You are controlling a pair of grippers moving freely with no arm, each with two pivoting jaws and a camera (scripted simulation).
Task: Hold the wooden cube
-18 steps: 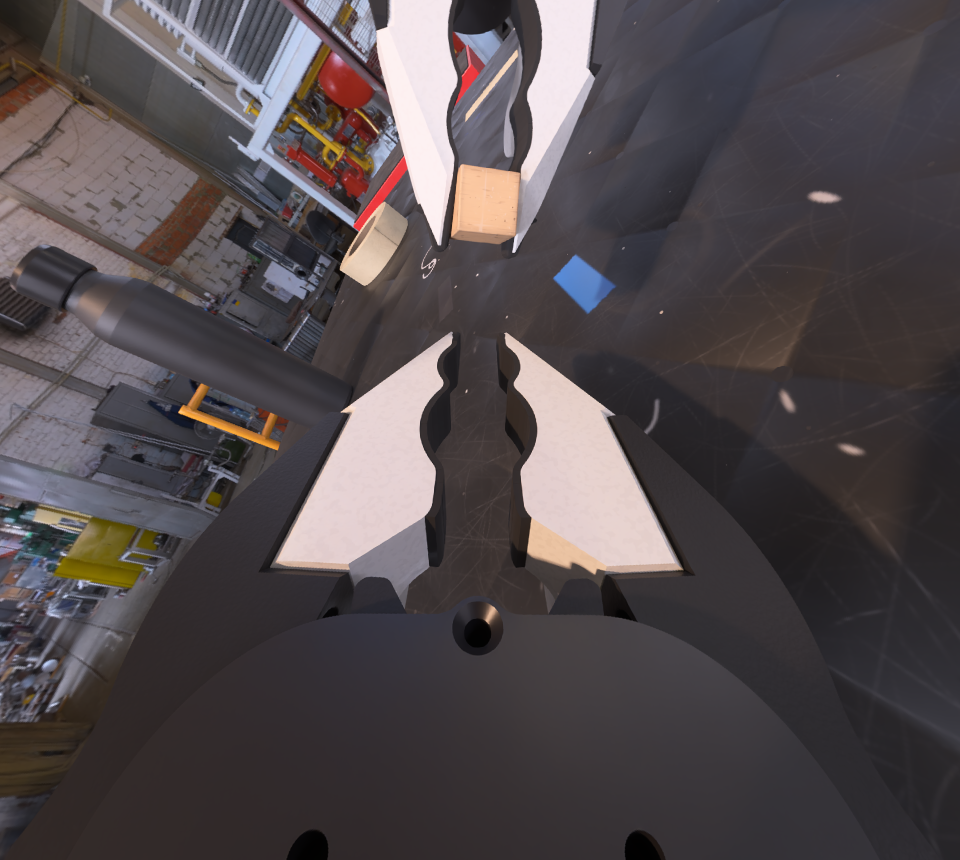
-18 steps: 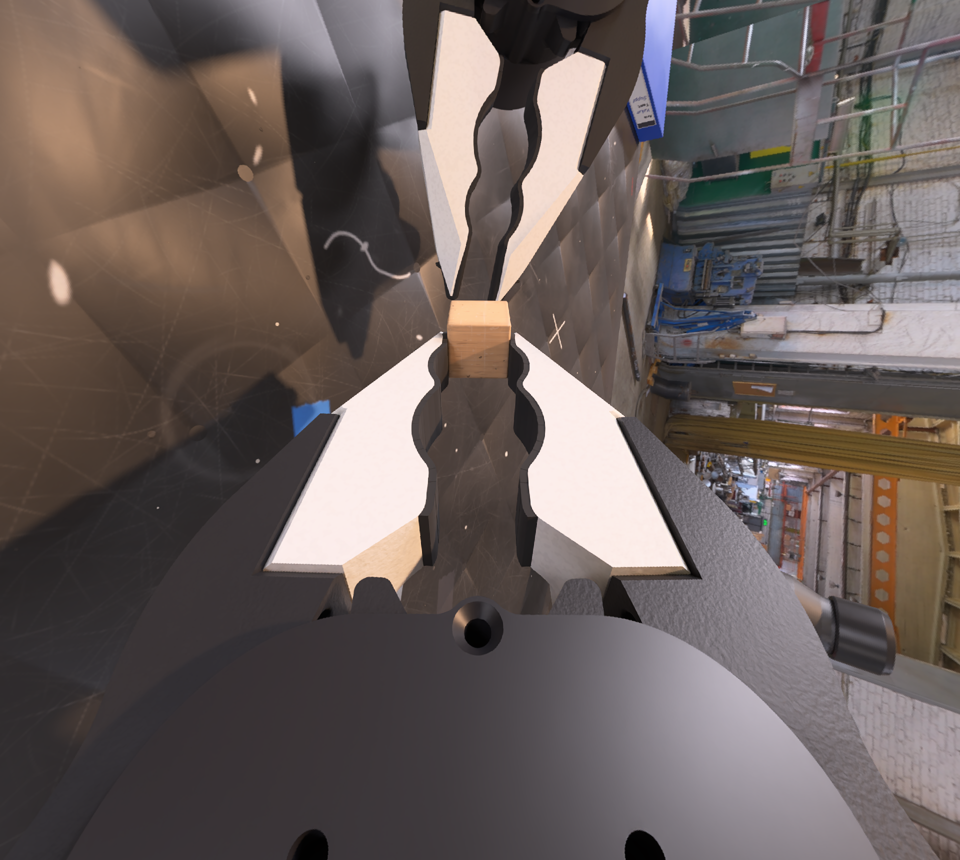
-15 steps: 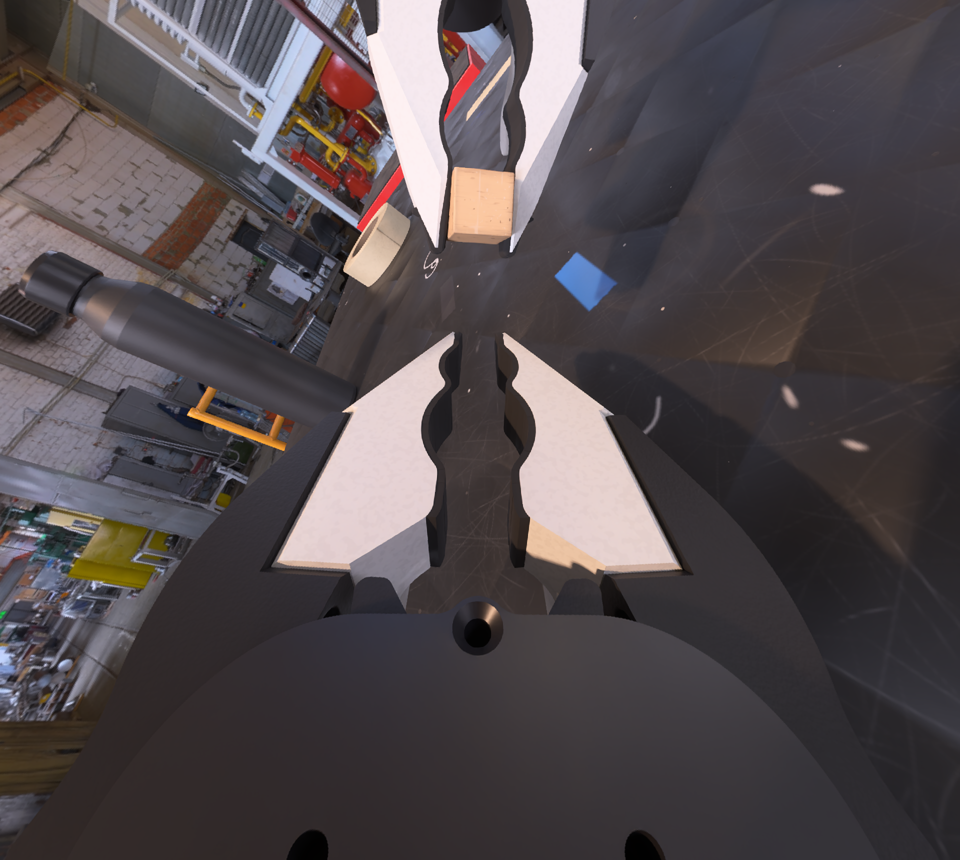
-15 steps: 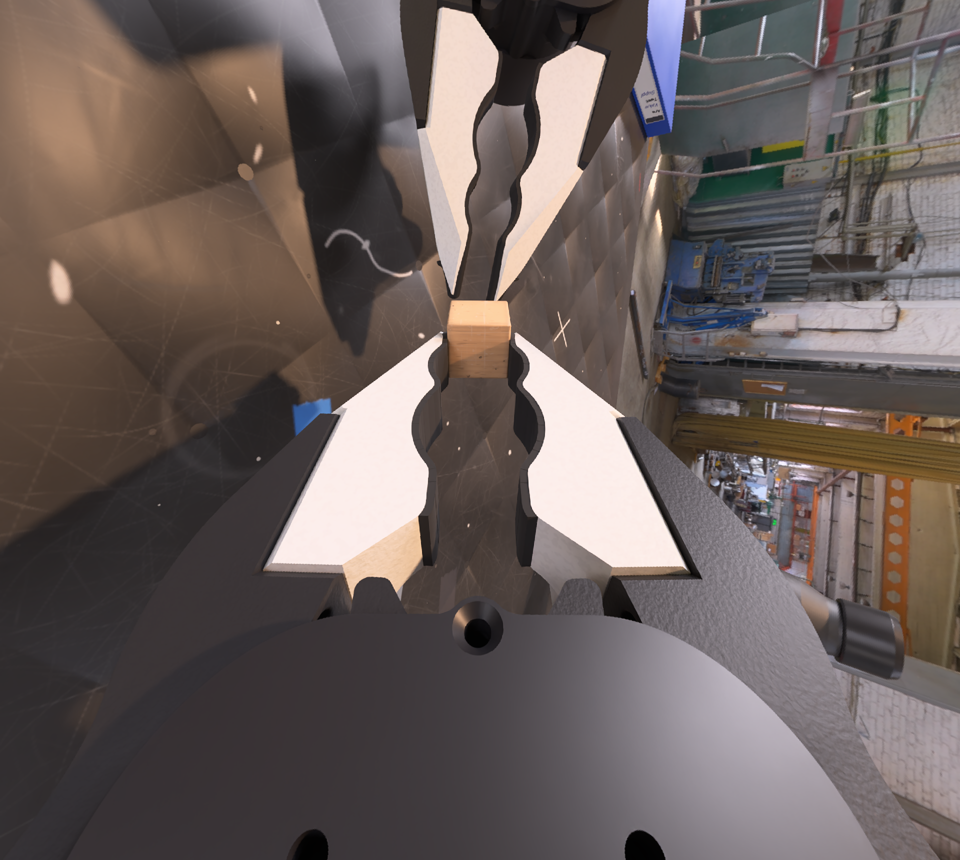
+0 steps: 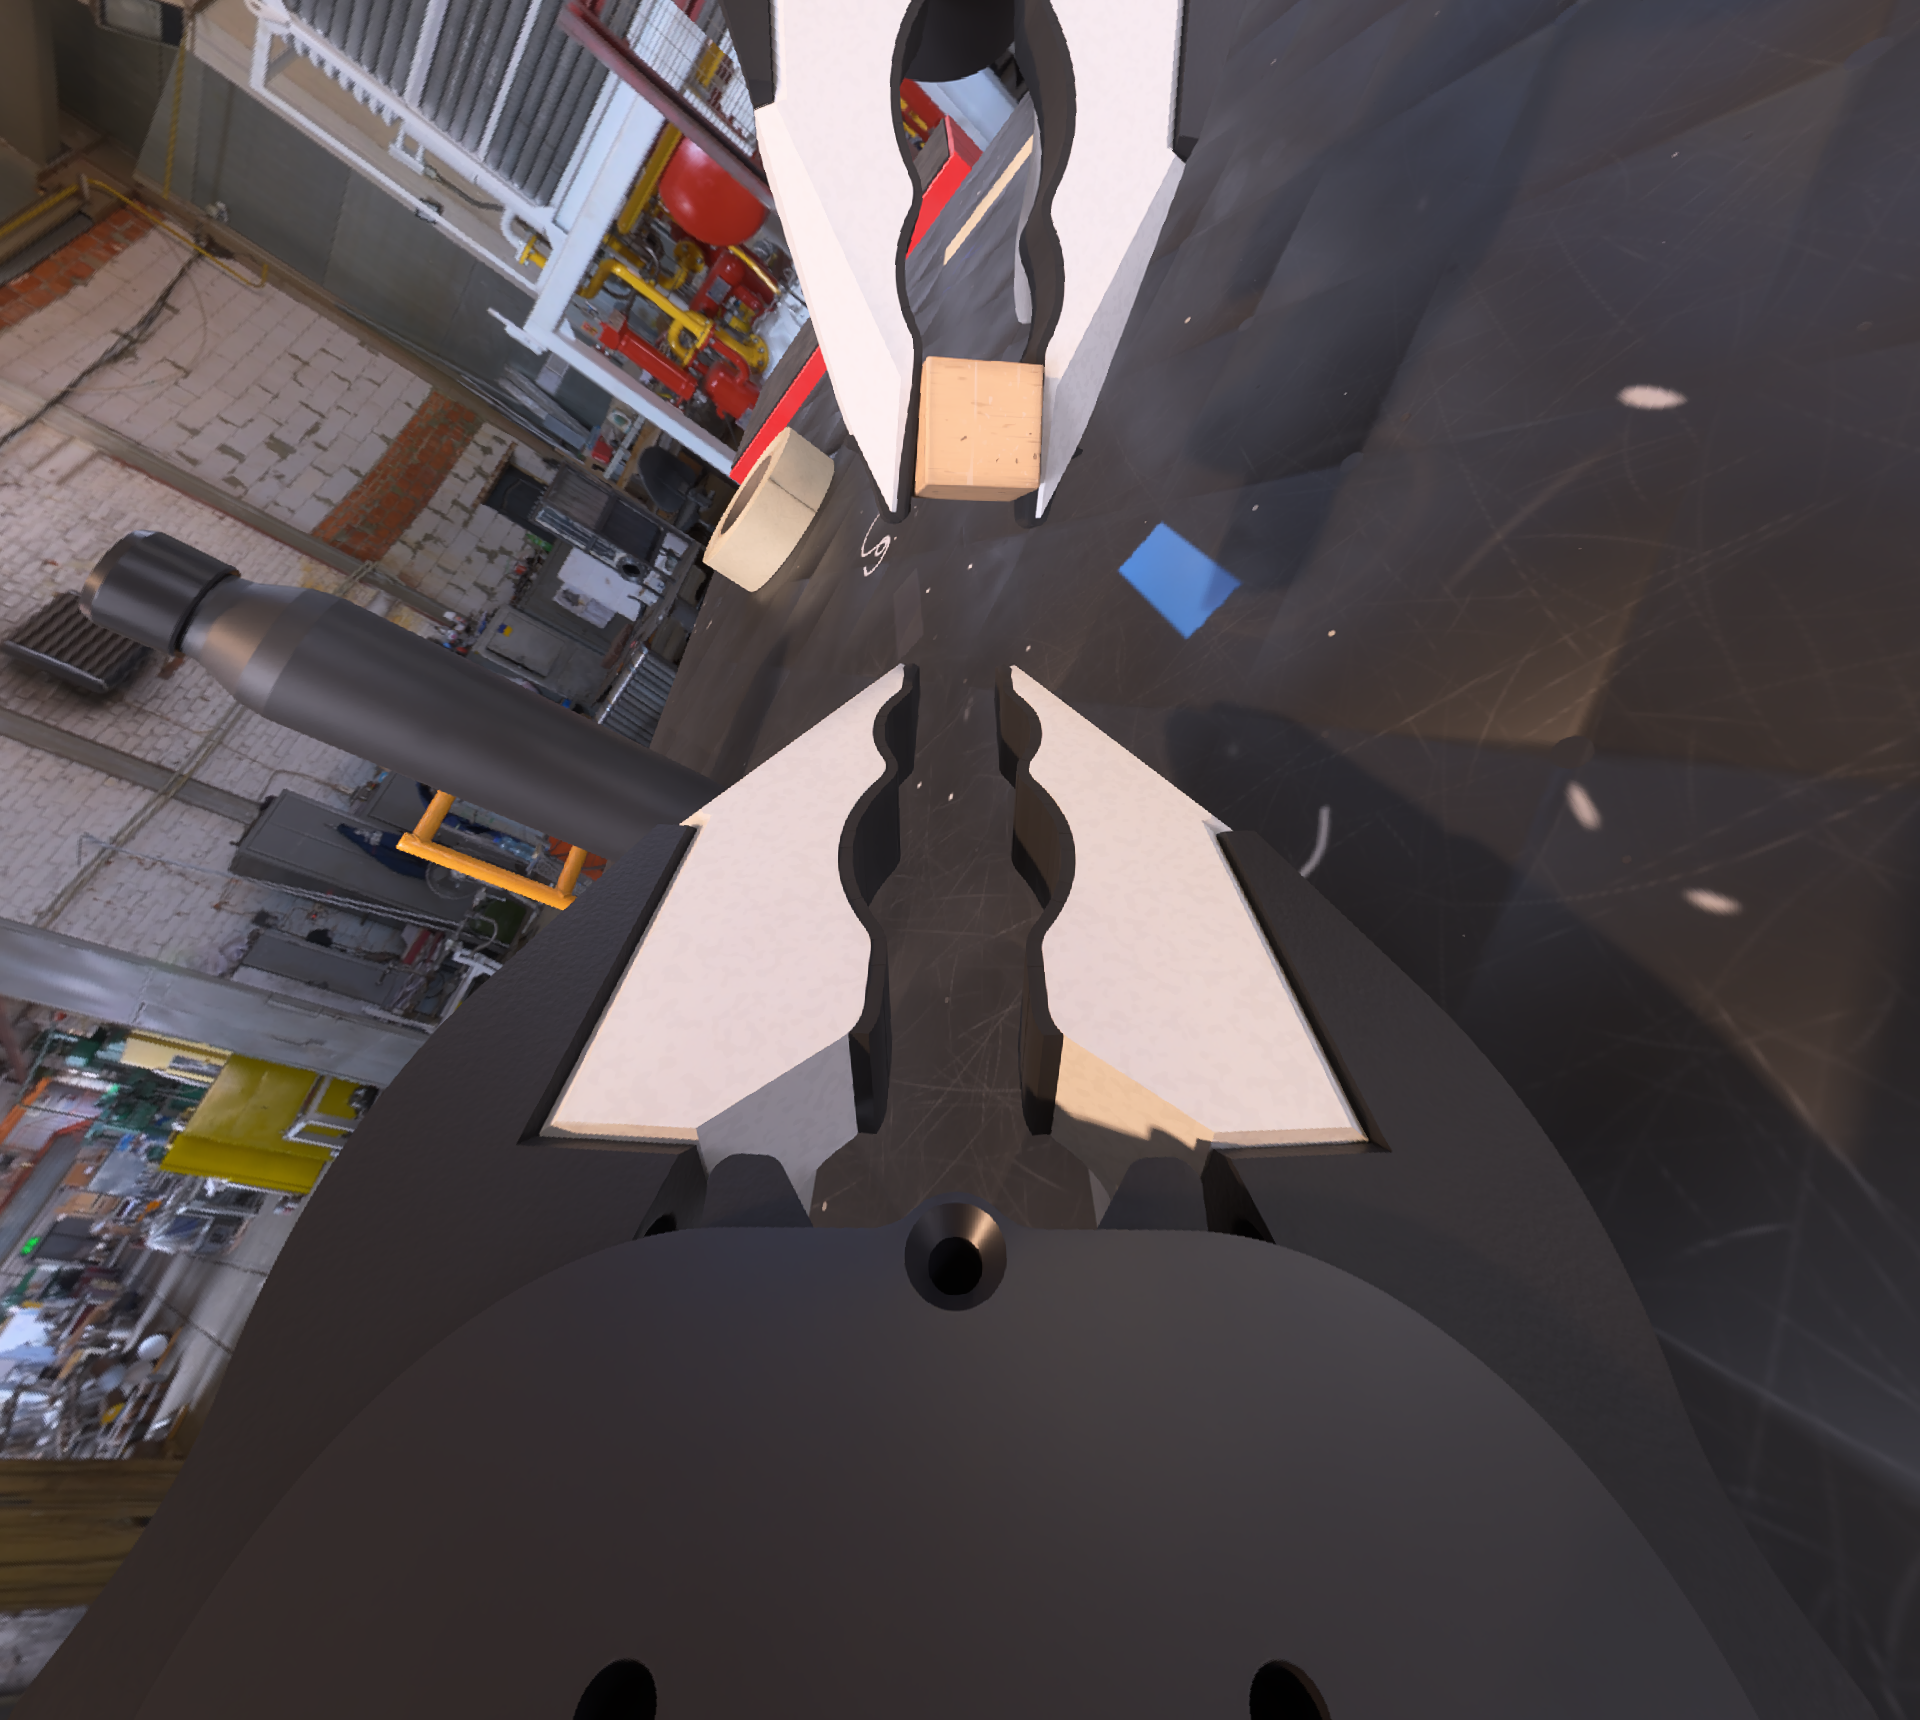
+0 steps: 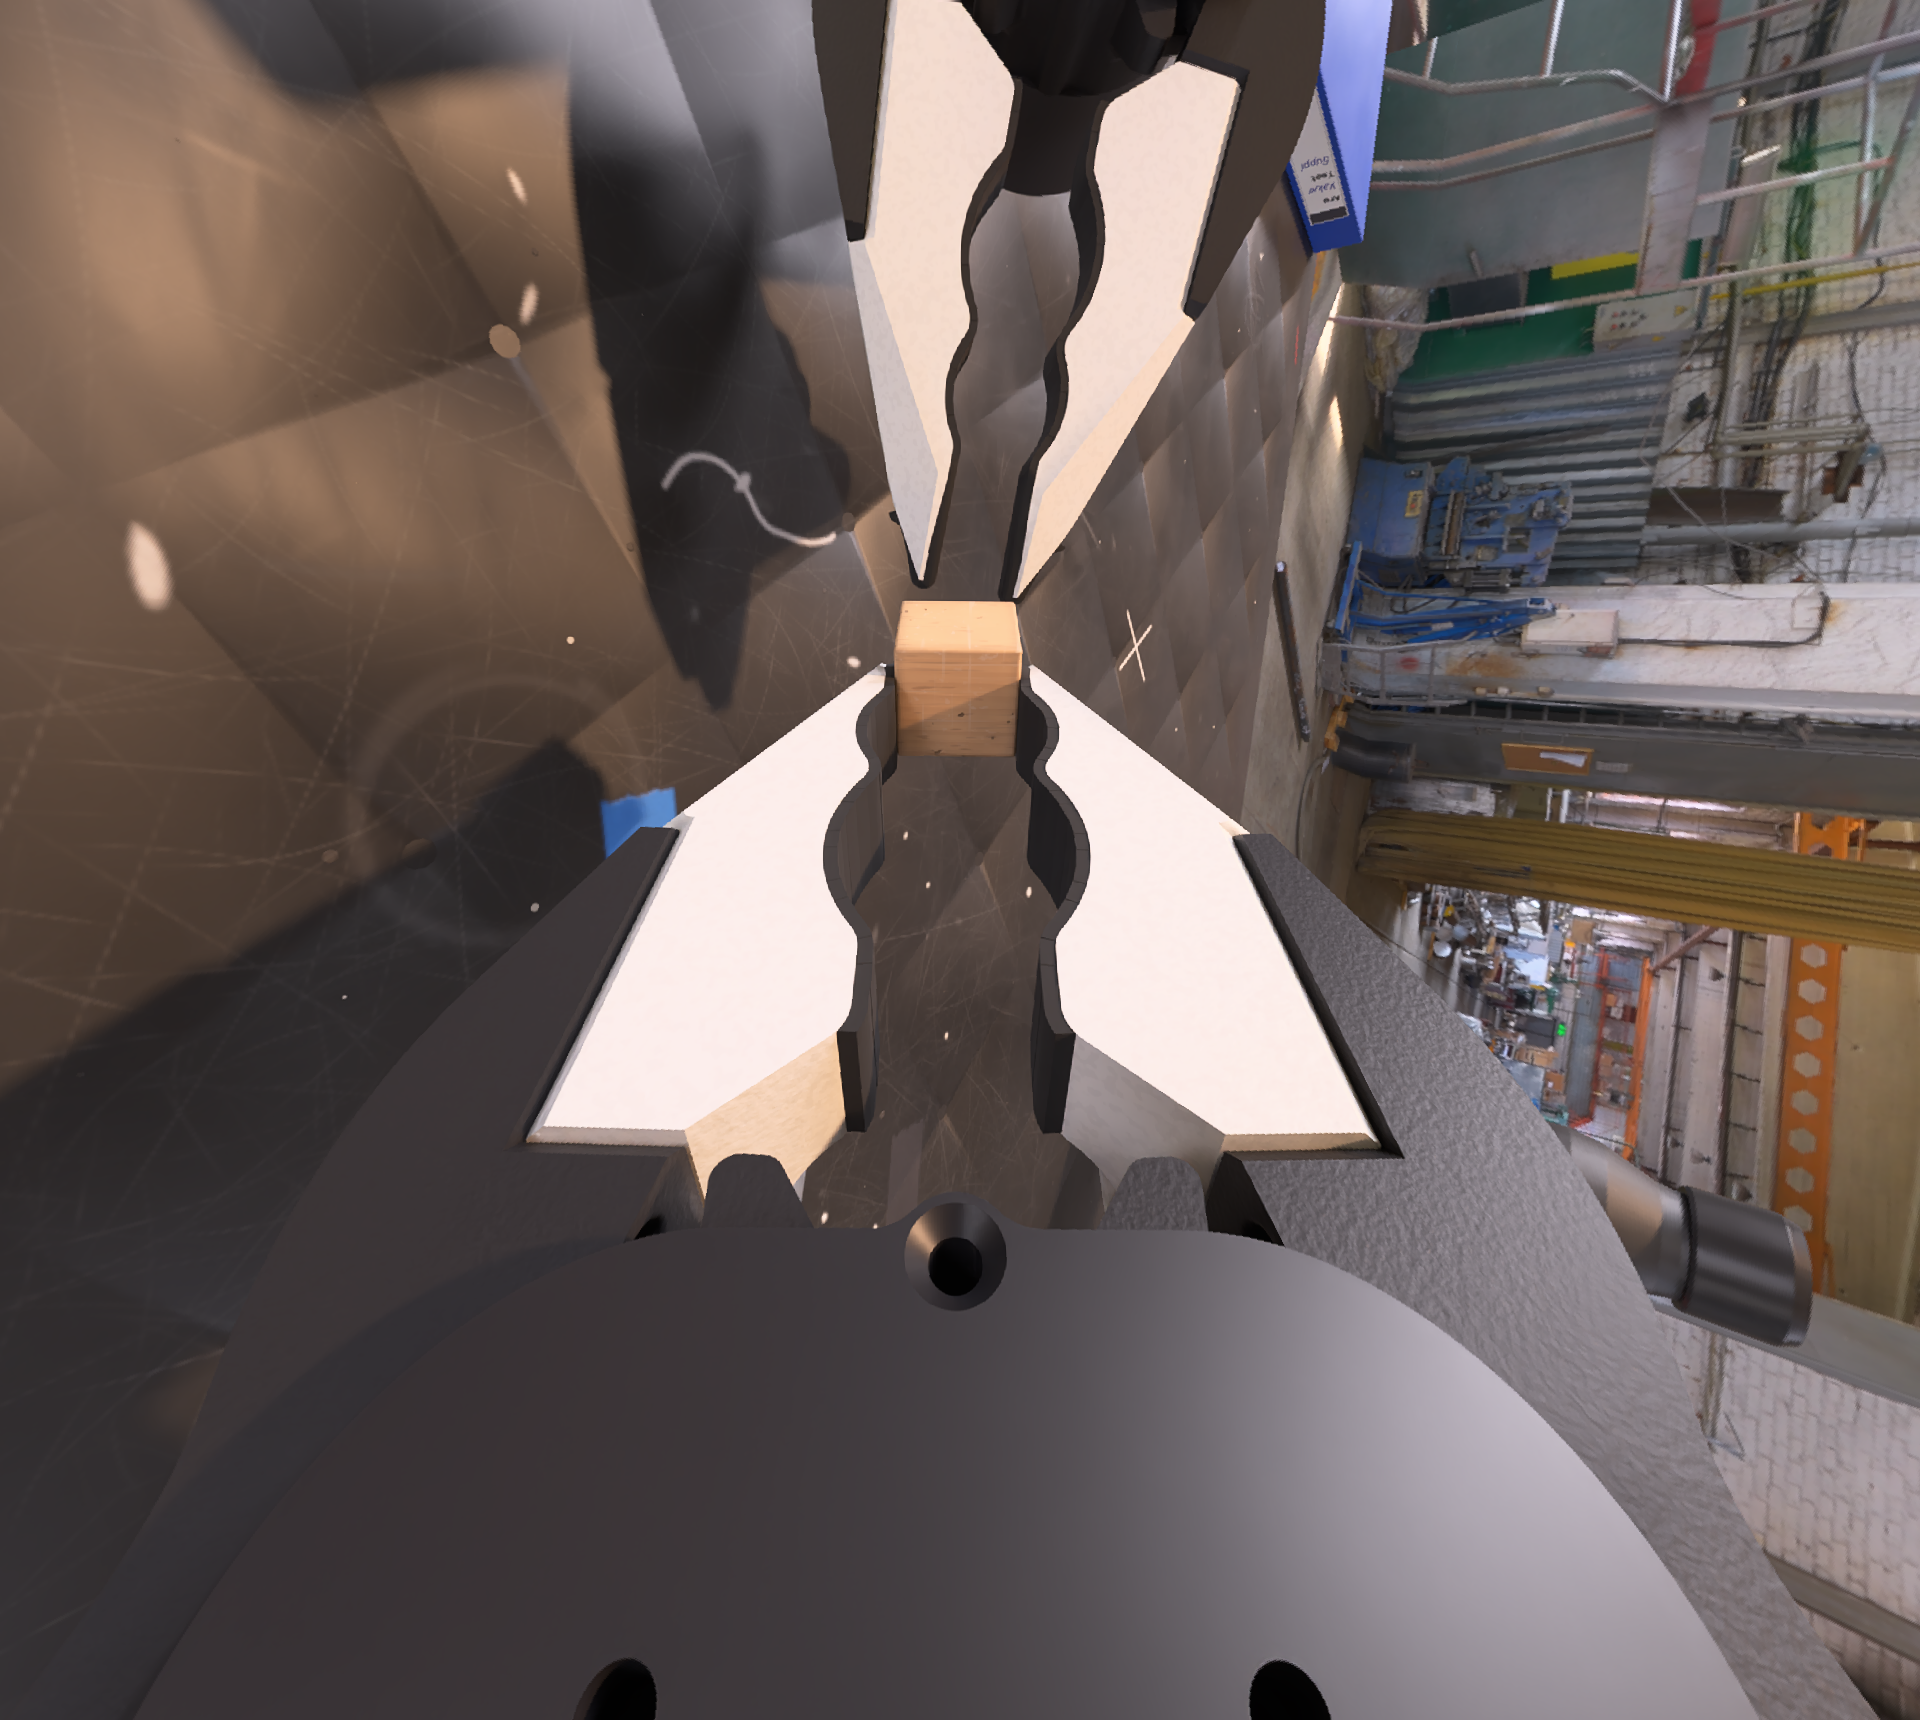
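Note:
The wooden cube [image 6: 956, 683], a small pale block, sits clamped between the fingertips of my right gripper [image 6: 958, 683], which is shut on it above the dark table. In the left wrist view the same cube [image 5: 977, 429] shows between the right gripper's white fingers [image 5: 831, 216], coming in from the top. My left gripper [image 5: 958, 673] faces it tip to tip, a short way off and not touching. Its jaws stand a narrow gap apart with nothing between them. It also shows in the right wrist view [image 6: 966, 579], just beyond the cube.
A cream tape roll [image 5: 769, 512] lies left of the cube near the table edge. A blue square patch [image 5: 1179, 579] lies flat on the dark scratched table [image 5: 1558, 631]. A dark grey bottle [image 5: 395, 714] stands at the table's edge, and it also shows in the right wrist view [image 6: 1714, 1255].
Almost nothing. Both views drift slightly. The cube stays clamped in the right gripper, and the left gripper keeps its narrow gap and its distance.

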